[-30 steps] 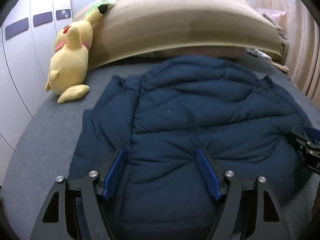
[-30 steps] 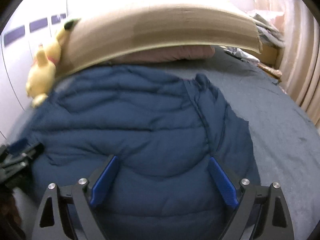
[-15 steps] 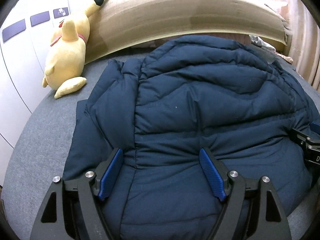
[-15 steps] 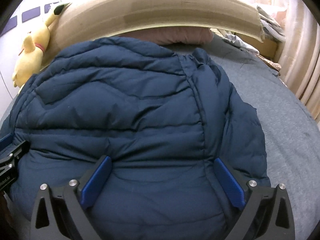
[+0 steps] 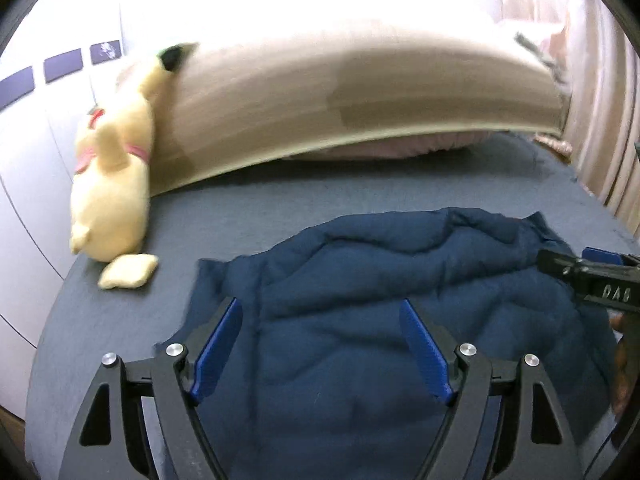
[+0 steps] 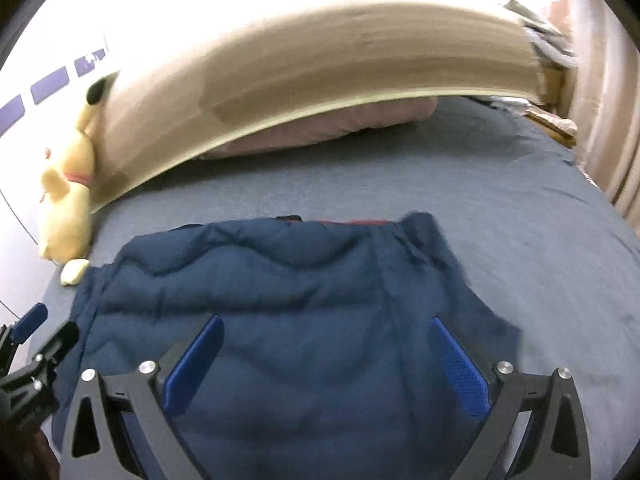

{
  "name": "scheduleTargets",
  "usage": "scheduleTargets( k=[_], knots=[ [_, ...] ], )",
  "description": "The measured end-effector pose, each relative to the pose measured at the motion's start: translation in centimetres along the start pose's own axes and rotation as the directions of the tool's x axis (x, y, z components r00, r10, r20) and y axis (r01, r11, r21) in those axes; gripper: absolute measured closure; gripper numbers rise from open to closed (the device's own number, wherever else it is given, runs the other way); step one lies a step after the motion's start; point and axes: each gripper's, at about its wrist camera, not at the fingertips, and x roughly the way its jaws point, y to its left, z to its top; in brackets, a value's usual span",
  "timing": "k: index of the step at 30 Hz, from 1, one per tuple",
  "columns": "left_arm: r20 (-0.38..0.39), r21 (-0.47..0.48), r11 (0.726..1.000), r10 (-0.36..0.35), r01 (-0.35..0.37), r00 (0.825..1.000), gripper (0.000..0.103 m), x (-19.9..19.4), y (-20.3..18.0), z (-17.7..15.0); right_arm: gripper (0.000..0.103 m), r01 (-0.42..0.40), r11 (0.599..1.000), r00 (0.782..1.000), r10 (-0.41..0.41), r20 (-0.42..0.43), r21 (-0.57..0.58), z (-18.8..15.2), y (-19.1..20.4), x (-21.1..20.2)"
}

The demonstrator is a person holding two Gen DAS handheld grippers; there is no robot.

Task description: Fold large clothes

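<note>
A dark blue puffer jacket (image 5: 380, 300) lies folded over on the grey bed (image 5: 280, 204); it also shows in the right wrist view (image 6: 280, 288). My left gripper (image 5: 320, 340) is open, its blue pads spread wide above the jacket's near part, holding nothing. My right gripper (image 6: 324, 356) is open too, pads spread above the jacket's near part. The right gripper shows at the right edge of the left wrist view (image 5: 592, 280); the left gripper shows at the left edge of the right wrist view (image 6: 32, 344). A red strip peeks at the jacket's far edge (image 6: 360, 222).
A yellow plush toy (image 5: 112, 184) leans against the beige headboard (image 5: 340, 96) at the far left. A pink pillow (image 6: 340, 124) lies under the headboard. Curtains (image 5: 612, 120) hang on the right. Bare grey sheet (image 6: 540, 220) lies beyond and right of the jacket.
The jacket's far half has come down toward me, so it now covers only the near part of the bed. Both grippers stay open and have pulled back; the view is motion-blurred.
</note>
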Motion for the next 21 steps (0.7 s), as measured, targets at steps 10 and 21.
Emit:
scheduleTargets(
  k=[10,21],
  knots=[
    [-0.194,-0.009,0.999,0.031,-0.034,0.980,0.013,10.2,-0.1,0.2,0.000,0.080,0.994,0.986,-0.089,-0.144,-0.071,0.1,1.9,9.2],
    [-0.063,-0.056,0.998,0.000,-0.004,0.998,0.010,2.8,3.1,-0.5,0.000,0.033,0.999,0.999,-0.032,0.018,-0.036,0.2,0.1,1.0]
  ],
)
